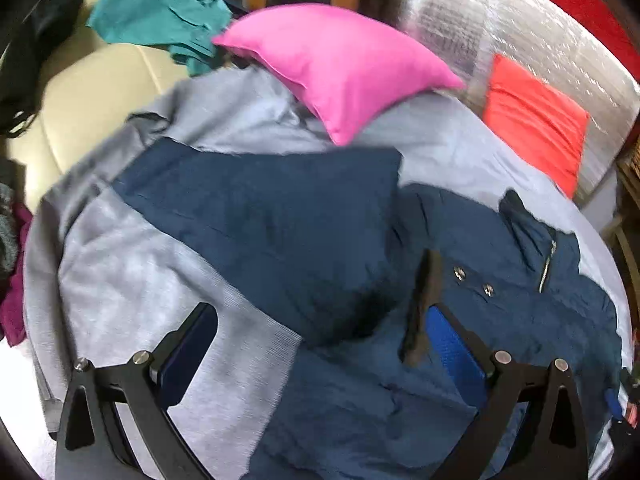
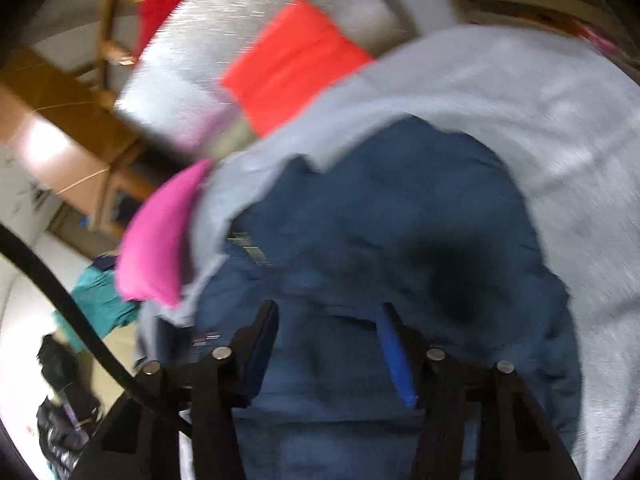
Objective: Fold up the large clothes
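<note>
A navy blue jacket (image 1: 280,216) with a zip collar and metal snaps lies spread on a light grey sheet (image 1: 132,272). One part is folded flat across the middle. My left gripper (image 1: 320,316) is open and empty, hovering just above the jacket's near edge, one finger over the grey sheet, the other over the navy cloth. In the right wrist view the same jacket (image 2: 380,232) fills the middle, blurred. My right gripper (image 2: 328,320) is open and empty, just above the jacket.
A pink pillow (image 1: 340,68) and an orange-red cushion (image 1: 536,120) lie at the far side of the sheet. Teal clothing (image 1: 160,12) and dark garments (image 1: 40,40) sit on a cream sofa (image 1: 92,92). A wooden cabinet (image 2: 80,140) stands beyond.
</note>
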`<state>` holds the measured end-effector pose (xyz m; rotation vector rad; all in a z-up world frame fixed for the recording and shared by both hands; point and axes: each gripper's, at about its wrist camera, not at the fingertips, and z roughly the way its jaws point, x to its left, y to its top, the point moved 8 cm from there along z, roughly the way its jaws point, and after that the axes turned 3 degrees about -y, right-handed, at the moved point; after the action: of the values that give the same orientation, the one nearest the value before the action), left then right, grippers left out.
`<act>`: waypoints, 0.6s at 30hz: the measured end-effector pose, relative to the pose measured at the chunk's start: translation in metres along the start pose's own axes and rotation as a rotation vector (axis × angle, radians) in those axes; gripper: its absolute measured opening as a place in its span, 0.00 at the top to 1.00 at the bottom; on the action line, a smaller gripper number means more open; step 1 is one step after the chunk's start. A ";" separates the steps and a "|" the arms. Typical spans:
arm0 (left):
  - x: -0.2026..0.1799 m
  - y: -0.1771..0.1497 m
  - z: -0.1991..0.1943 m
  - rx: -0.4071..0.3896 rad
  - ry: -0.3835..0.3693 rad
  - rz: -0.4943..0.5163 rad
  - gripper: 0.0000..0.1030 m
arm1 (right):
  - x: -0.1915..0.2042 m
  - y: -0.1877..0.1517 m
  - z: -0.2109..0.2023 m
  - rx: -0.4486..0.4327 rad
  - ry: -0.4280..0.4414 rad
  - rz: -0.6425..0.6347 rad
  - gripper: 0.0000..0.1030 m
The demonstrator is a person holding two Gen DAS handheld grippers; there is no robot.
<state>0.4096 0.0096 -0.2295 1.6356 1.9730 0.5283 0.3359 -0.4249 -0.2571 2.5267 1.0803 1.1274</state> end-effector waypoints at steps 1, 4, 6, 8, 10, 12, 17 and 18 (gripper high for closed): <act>-0.002 -0.002 0.004 0.017 0.010 0.007 0.00 | -0.007 0.001 0.008 0.026 -0.033 0.013 0.48; 0.003 -0.001 0.009 0.034 0.032 -0.010 0.00 | -0.026 0.000 0.023 0.077 -0.060 0.056 0.60; 0.014 0.006 0.006 0.040 0.016 -0.052 0.00 | -0.019 0.003 0.016 0.069 -0.066 0.028 0.58; 0.034 0.017 0.000 0.022 0.017 -0.112 0.00 | 0.002 0.006 0.007 0.038 -0.040 -0.036 0.58; 0.060 0.027 -0.003 -0.002 0.052 -0.180 0.00 | 0.031 0.003 0.003 0.016 -0.009 -0.111 0.49; 0.090 0.033 -0.001 -0.010 0.082 -0.264 0.00 | 0.062 -0.004 0.006 0.018 0.041 -0.177 0.38; 0.151 0.036 0.022 0.023 0.089 -0.460 0.00 | 0.107 -0.039 0.044 0.113 0.090 -0.275 0.38; 0.159 0.037 0.025 0.022 0.080 -0.491 0.00 | 0.110 -0.048 0.059 0.149 0.090 -0.273 0.40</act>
<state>0.4317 0.1721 -0.2501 1.0904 2.3385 0.3835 0.4005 -0.3083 -0.2545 2.3560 1.5302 1.1305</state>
